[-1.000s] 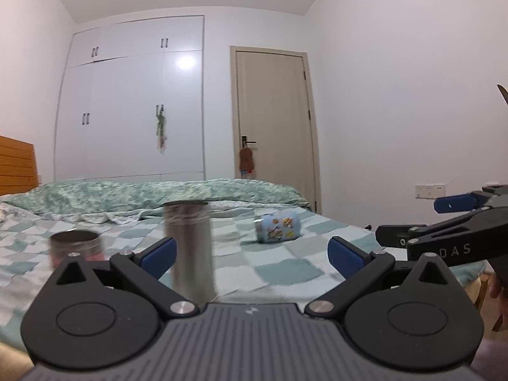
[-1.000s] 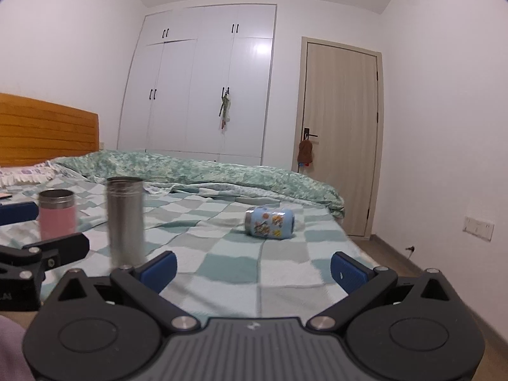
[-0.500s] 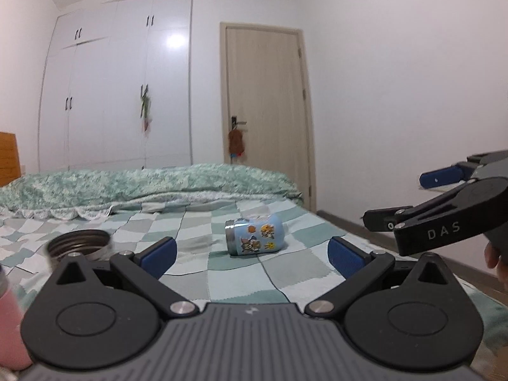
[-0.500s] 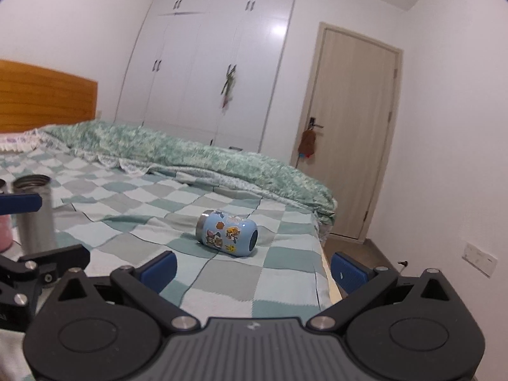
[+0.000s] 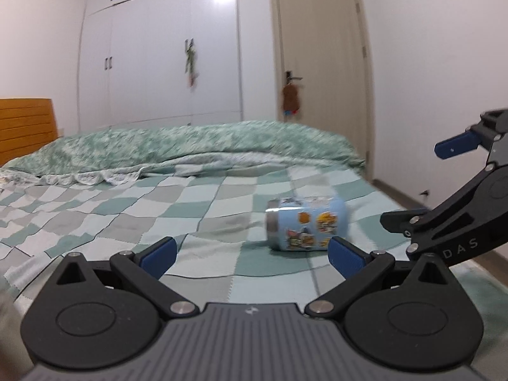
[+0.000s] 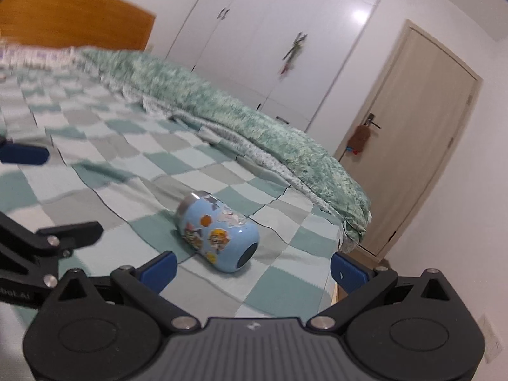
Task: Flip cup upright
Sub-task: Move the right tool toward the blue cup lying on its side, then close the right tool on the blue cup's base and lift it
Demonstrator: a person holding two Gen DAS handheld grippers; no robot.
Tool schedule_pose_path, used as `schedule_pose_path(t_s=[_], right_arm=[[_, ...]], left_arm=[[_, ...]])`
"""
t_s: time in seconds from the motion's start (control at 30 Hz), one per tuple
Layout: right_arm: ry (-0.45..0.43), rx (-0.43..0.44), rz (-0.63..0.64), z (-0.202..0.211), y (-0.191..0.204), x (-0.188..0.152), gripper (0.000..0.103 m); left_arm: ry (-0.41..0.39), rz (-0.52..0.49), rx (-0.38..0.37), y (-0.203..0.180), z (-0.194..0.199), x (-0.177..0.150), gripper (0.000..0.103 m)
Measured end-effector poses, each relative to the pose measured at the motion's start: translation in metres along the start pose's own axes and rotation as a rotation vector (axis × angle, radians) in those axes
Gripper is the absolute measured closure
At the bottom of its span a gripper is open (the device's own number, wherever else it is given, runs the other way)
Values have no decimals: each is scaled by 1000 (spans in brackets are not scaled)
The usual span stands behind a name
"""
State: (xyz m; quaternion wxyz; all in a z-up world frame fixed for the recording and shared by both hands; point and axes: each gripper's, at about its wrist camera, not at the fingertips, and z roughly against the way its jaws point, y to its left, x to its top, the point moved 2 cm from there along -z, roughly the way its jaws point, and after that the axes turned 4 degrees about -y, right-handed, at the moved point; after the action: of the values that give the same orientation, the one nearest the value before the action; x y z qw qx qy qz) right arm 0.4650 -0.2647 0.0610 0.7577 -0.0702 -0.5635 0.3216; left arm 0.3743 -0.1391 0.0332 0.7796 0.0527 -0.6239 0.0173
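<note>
A light blue cup [image 5: 306, 223] with cartoon stickers lies on its side on the checkered bedspread [image 5: 197, 209]. It also shows in the right wrist view [image 6: 219, 236], its base toward me. My left gripper [image 5: 252, 254] is open and empty, just short of the cup, which sits ahead and to the right. My right gripper [image 6: 252, 265] is open and empty, with the cup just ahead between the fingertips. The right gripper also shows at the right of the left wrist view [image 5: 457, 197]. The left gripper shows at the left of the right wrist view [image 6: 38, 238].
A rumpled green quilt [image 5: 197, 146] lies across the far side of the bed. The bed's right edge [image 6: 333, 292] is close to the cup. A wooden headboard [image 6: 73, 22], white wardrobe [image 5: 158, 57] and door [image 5: 320, 76] stand behind.
Both grippers have moved right and closer to the blue cup and tilted down. The steel and pink cups have left both views. The cup has not moved.
</note>
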Motion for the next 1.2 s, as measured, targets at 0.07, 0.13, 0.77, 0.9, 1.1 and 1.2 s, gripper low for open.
schedule_pose_path(t_s=[0.07,0.13,0.77,0.9,1.1,1.2], right_arm=[[12,13,42,-24,0,3,0],[27,29,90,-49,0,8,0],[70,183,278,-164,31,5,9],[68,195,279,-171,34,-3,9],[68,192,283,-180,36,-2,7],[97,162,354,-190,44,-6,6]], left_arm=[[20,-12,44,-2,-17,0,0],[40,-24,90,-5,-35,-1,0],[194,74,141,22,-123,-21,0],[199,72,104,19,-126,-23,0],[193,83,96,19,-125,-23,0],[188,84,95,19,-124,-23,0]])
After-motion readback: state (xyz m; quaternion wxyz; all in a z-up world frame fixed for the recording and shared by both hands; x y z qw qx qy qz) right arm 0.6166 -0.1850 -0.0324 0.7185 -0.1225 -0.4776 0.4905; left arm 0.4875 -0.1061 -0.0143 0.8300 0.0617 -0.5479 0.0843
